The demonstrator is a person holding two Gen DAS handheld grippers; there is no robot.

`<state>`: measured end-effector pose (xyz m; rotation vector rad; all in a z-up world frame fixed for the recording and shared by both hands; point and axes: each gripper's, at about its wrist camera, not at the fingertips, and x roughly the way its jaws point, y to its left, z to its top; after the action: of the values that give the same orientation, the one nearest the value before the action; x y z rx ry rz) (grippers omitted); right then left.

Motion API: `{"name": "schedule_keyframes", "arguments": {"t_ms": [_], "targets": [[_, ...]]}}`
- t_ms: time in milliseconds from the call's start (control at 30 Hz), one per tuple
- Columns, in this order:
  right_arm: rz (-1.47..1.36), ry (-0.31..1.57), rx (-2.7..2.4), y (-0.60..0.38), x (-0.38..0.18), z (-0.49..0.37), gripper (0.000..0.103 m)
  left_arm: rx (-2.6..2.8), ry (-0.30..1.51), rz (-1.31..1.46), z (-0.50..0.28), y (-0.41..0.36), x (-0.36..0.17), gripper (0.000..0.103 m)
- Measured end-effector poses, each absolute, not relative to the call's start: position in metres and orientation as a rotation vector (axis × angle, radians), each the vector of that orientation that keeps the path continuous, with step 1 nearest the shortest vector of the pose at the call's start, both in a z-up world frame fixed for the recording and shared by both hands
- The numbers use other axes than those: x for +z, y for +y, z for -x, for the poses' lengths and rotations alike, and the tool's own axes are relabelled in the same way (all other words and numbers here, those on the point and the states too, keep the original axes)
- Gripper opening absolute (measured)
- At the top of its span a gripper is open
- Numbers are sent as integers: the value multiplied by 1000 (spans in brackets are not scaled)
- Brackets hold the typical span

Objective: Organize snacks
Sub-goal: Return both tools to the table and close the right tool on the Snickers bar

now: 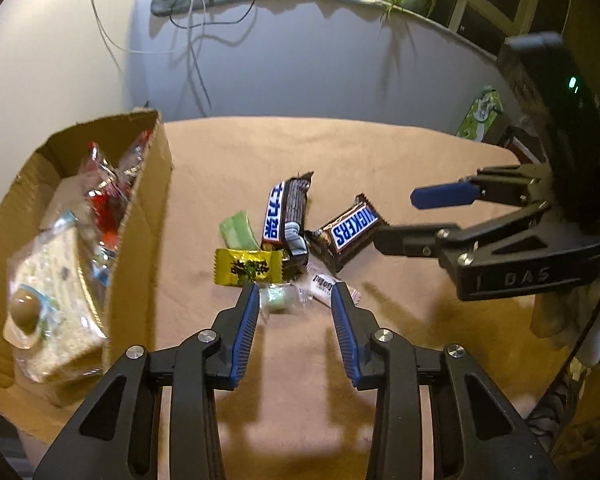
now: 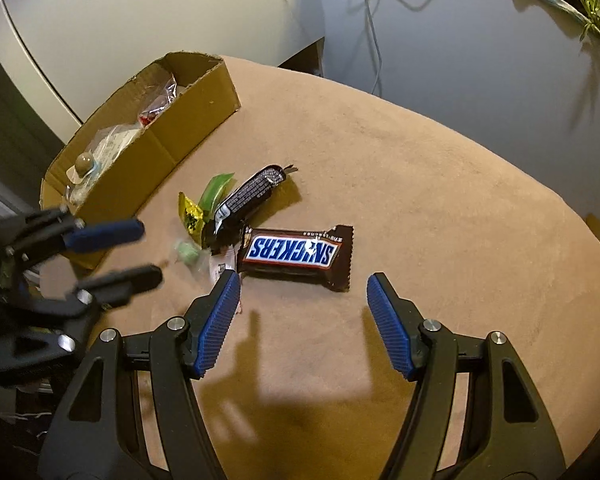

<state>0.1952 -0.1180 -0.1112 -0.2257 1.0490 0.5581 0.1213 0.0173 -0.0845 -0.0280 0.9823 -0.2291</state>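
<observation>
**Snacks, loose pile beside box**

Snickers bar (image 2: 296, 255), second chocolate bar (image 1: 286, 222), yellow packet (image 1: 248, 267) and small sweets lie mid-table (image 2: 440, 200). Cardboard box (image 1: 140, 216) of bagged snacks stands toward the left edge. Left gripper (image 1: 296, 300) and right gripper (image 2: 302, 304) both part open, holding nothing.

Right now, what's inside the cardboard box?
The cardboard box holds a clear bag of red sweets and a pale packet with a brown ball. Anything beneath them is covered.
</observation>
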Motion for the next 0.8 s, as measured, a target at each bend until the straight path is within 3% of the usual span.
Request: {"name": "schedule_keyframes", "arguments": {"t_ms": [500,600,800], "targets": [[187,1094,551,-101,-137,-219,69,-189,994,-21,-134,12,-108,35],[188,1092,552,-97,-137,-221,75,-193,991,-18,-135,12,-109,35],[191,1100,542,-94,-140,-223,76,-198,984,-9,-133,13,-108,35]]}}
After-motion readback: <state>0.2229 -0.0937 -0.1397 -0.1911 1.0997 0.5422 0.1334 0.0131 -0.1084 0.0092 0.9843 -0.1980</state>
